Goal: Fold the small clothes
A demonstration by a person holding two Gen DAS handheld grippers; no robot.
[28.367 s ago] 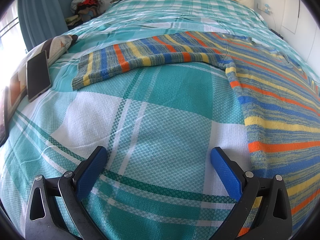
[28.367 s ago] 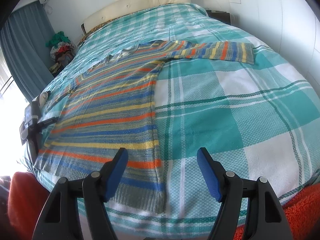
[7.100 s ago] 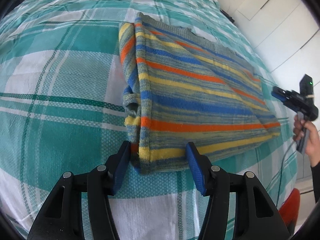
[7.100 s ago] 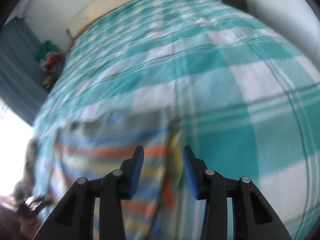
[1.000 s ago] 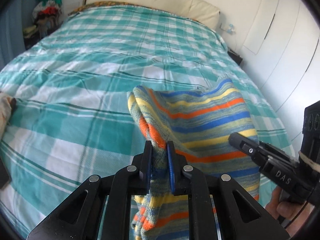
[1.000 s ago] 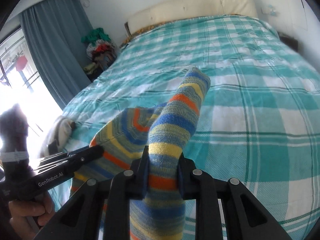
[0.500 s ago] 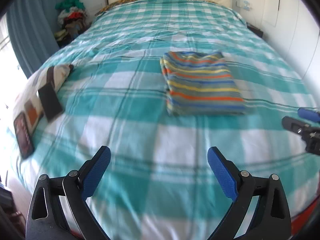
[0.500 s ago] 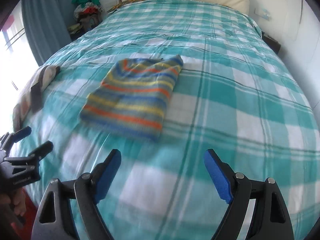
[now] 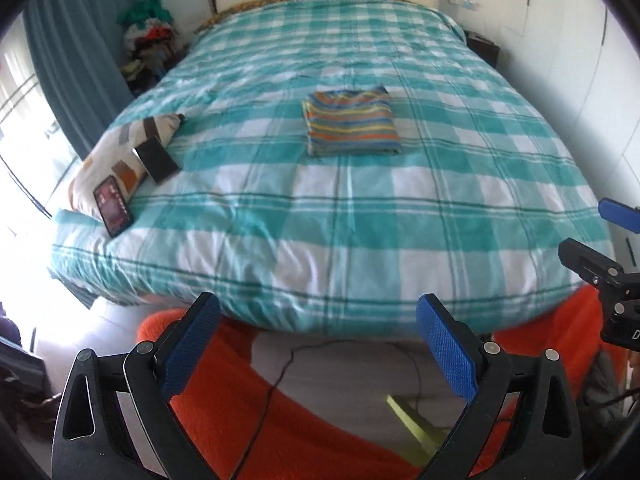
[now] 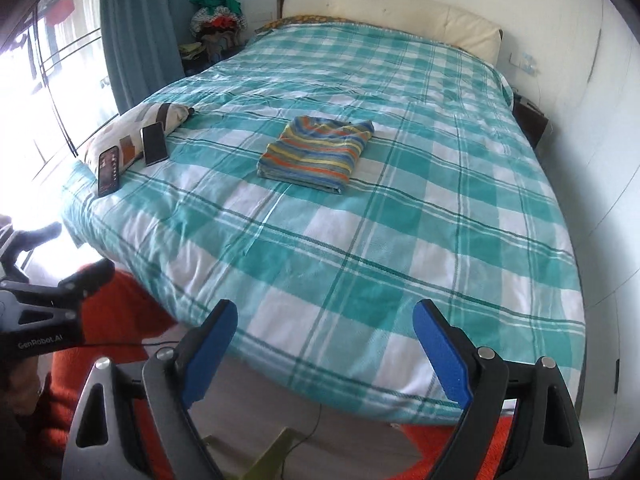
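two phones (image 10: pixel 132 156) on cushion (image 10: pixel 132 128), beside bedspread (image 10: pixel 400 240)

A home bedroom is showing here: a bed (image 9: pixel 340 208) wearing a teal checked cover is filling the room, with a padded headboard (image 10: pixel 400 16), blue curtains (image 10: pixel 156 20) and piled clothes (image 10: pixel 216 20) standing behind.

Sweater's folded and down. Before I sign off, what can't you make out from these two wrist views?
- Striped sweater: its underside and inner folds, hidden by its top layer, both views.
- Phone screen: too small to read.
- Clothes pile: too far, items indistinct.
- Left gripper: body cut off by frame edge.
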